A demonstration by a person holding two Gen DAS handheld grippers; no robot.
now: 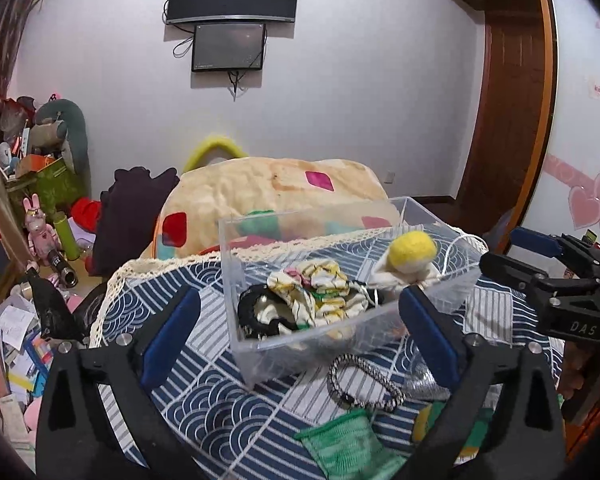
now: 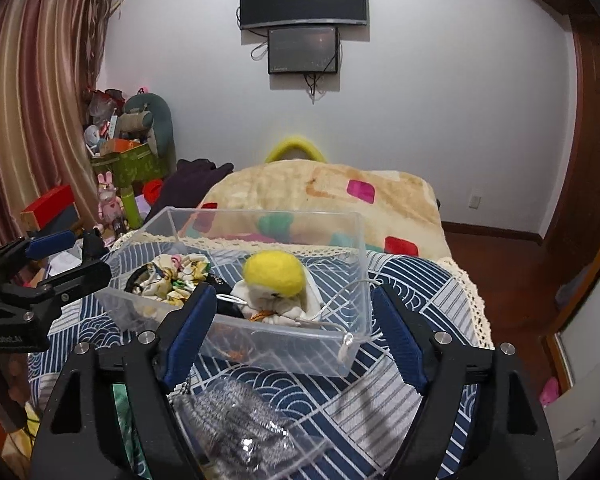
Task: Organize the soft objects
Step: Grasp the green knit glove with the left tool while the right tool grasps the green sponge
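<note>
Blue patterned cloth (image 1: 204, 400), clear bin (image 1: 340, 344), both grippers spread wide

Yellow-headed white doll (image 2: 274, 280), blue wave-patterned cloth (image 2: 420, 280)

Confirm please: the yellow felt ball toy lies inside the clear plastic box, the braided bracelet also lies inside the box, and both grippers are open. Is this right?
Not fully. The braided bracelet lies outside the clear plastic box, on the blue patterned cloth in front of it, as the left wrist view shows. The yellow felt ball toy is inside the box, and the left gripper and right gripper are both open.
</note>
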